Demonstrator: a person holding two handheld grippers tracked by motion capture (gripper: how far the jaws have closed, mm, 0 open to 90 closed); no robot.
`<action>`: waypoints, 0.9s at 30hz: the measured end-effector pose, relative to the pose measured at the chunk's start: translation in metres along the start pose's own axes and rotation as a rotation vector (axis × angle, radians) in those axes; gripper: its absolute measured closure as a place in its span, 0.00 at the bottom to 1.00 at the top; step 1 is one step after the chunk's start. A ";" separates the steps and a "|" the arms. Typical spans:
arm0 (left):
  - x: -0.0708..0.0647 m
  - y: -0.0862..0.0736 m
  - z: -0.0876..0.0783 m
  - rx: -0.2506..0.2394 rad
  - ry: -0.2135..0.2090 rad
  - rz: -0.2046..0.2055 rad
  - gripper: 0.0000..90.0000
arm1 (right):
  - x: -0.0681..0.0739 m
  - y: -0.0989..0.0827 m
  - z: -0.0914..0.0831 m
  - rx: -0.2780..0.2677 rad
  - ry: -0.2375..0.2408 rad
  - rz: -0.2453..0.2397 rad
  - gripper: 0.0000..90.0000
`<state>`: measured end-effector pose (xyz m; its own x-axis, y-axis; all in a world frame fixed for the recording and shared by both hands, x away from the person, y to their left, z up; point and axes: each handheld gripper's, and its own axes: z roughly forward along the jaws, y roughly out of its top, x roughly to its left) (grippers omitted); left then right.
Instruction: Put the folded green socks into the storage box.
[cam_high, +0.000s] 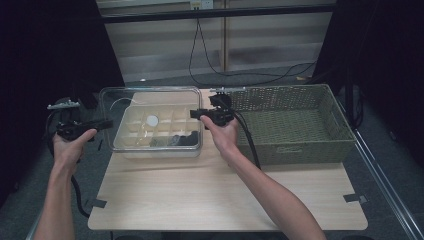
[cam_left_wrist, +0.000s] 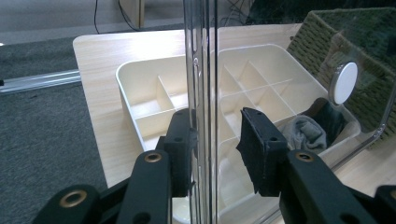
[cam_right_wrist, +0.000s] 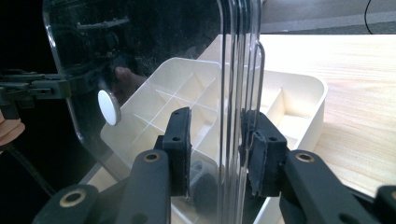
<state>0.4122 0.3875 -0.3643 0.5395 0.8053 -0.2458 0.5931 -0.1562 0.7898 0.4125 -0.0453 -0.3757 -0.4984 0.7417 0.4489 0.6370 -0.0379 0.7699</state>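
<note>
Item: clear plastic lid (cam_high: 150, 105), lifted just above the cream divided tray (cam_high: 131, 131) on the counter (cam_high: 225, 195); the left gripper (cam_left_wrist: 215, 147) straddles its left rim and the right gripper (cam_right_wrist: 218, 151) its right rim, each at a middling gap, with the left jaw of each against the plastic and the other jaw's contact not clear. Handling, as judged: light, rigid, smooth and slippery, liable to twist or slide if pinched at one edge only, so take it at both rims, opposite each other. Beyond the tray: socks (cam_left_wrist: 308, 133) in its near-right compartments, a white round knob (cam_left_wrist: 344, 82) on the lid, and a woven basket (cam_high: 295, 125) to the tray's right.
</note>
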 end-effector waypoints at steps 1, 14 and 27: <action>0.000 0.001 0.001 -0.002 0.006 -0.003 0.72 | -0.001 0.000 0.001 -0.002 0.003 0.003 0.72; 0.012 0.004 0.019 0.018 0.015 -0.035 0.70 | -0.003 0.005 0.010 0.001 -0.025 -0.013 0.73; 0.018 0.014 0.031 0.027 0.017 -0.044 0.67 | -0.009 0.011 0.016 0.008 -0.041 -0.008 0.73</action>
<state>0.4485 0.3817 -0.3752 0.5024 0.8215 -0.2697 0.6319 -0.1360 0.7631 0.4329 -0.0419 -0.3787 -0.4793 0.7685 0.4240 0.6380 -0.0267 0.7696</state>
